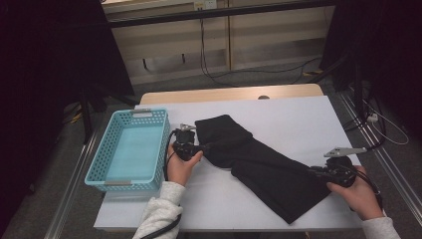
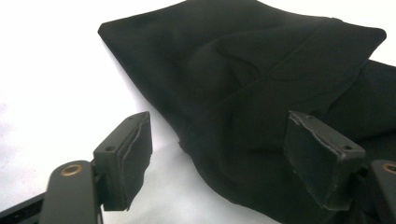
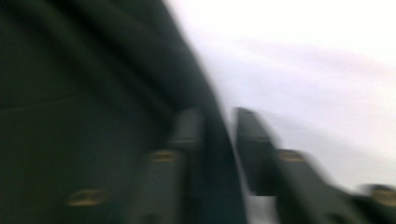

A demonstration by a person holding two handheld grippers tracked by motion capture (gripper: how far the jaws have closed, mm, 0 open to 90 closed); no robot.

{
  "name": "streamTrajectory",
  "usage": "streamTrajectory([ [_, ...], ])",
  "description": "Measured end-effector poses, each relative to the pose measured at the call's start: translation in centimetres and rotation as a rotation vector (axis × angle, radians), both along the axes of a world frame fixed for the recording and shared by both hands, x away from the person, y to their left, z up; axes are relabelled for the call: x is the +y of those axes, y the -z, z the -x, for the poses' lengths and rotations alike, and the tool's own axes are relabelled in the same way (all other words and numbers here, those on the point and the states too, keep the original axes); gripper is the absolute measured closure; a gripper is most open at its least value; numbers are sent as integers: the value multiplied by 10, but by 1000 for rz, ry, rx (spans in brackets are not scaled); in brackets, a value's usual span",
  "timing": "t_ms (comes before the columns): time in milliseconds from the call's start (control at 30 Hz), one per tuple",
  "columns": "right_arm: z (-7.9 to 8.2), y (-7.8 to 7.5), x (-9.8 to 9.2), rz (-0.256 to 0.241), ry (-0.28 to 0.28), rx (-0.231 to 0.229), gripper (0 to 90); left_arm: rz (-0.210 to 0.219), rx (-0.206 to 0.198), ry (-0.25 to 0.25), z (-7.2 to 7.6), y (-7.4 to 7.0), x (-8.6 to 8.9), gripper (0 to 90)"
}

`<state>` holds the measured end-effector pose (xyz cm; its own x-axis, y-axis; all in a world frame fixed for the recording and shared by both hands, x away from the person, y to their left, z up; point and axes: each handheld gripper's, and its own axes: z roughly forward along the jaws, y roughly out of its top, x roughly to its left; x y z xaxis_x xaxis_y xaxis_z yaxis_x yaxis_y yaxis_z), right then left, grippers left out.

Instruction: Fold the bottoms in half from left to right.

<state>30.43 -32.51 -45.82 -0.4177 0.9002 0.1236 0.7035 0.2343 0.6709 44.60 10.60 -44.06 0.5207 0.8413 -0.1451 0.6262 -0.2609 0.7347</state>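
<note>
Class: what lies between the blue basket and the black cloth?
In the high view, the left gripper and the hand holding it lie between the blue basket and the black cloth.

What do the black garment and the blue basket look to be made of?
The black garment looks like soft matte woven or knit fabric: it lies limp with creases and a stitched seam, no sheen. The blue basket looks like moulded plastic, going by its even grid of holes, smooth floor and slightly glossy turquoise rim.
</note>
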Motion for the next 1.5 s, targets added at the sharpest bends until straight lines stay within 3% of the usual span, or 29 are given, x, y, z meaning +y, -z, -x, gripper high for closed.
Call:
streamTrajectory([
  [67,1,1,2,-16,-11,0,871,0,5,3,0,0,0,226],
  [200,0,-1,3,-7,-20,12,883,-10,3,8,0,0,0,221],
  [367,5,-6,-14,6,-22,50,884,-15,5,2,-1,0,2,215],
  [433,5,-5,-22,24,4,27,877,-8,5,-9,-1,1,2,208],
  [500,4,-5,-24,40,27,3,798,-19,6,-9,-2,1,4,201],
  [600,0,-6,-14,50,11,-27,650,-25,6,-4,-1,1,4,198],
  [833,-16,-11,21,65,-37,-88,476,-36,26,-4,1,3,6,167],
  [967,-22,-13,42,56,-69,-124,440,-32,19,-8,2,3,6,163],
  [1100,-32,-9,55,50,-77,-127,436,-34,24,-4,3,2,7,160],
  [1300,-46,-3,54,42,-39,-115,452,-43,26,11,3,4,5,158],
  [1500,-42,-3,49,39,-39,-107,440,-56,25,-10,-5,7,5,160],
])
